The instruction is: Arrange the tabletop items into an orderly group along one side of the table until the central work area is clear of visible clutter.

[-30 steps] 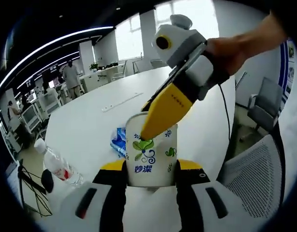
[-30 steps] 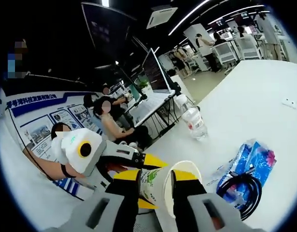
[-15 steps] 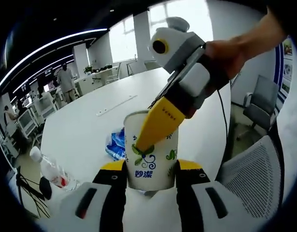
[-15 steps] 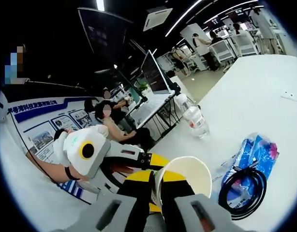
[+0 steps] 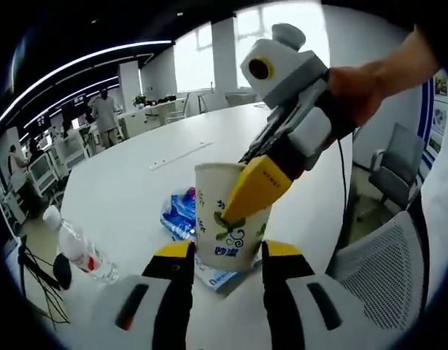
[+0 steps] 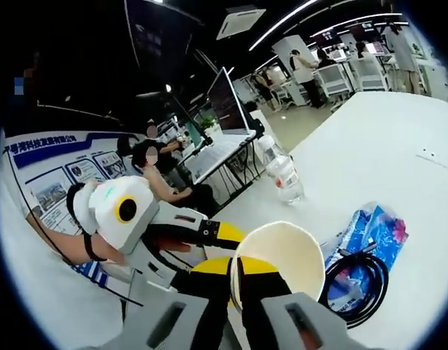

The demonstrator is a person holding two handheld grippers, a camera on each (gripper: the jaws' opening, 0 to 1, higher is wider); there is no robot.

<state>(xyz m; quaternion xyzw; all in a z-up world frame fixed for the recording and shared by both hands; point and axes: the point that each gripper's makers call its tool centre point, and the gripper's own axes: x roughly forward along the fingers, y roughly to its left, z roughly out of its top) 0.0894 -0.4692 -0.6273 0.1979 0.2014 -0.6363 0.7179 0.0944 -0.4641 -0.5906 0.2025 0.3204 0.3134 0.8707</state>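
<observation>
A white paper cup (image 5: pixel 231 211) with green print stands tilted between the tips of my left gripper (image 5: pixel 228 251), whose jaws flank its base with a small gap. My right gripper (image 5: pixel 235 208) reaches in from the upper right, one yellow jaw outside the cup wall and the other hidden inside. In the right gripper view my right gripper (image 6: pixel 236 266) is shut on the near rim of the cup (image 6: pixel 282 251), which is empty. The left gripper (image 6: pixel 222 244) sits at the cup's left side there.
On the white table (image 5: pixel 136 182) lie a blue tissue pack (image 5: pixel 180 211), a water bottle (image 5: pixel 78 251) near the left edge, and a flat white pack (image 5: pixel 217 278) under the cup. A black cable coil (image 6: pixel 355 284) rests on the blue pack (image 6: pixel 373 230). A mesh chair (image 5: pixel 384 255) stands at the right.
My right gripper closed on the cup's rim. The cup has tipped and drawn away from the left jaws, showing the white pack beneath it.
</observation>
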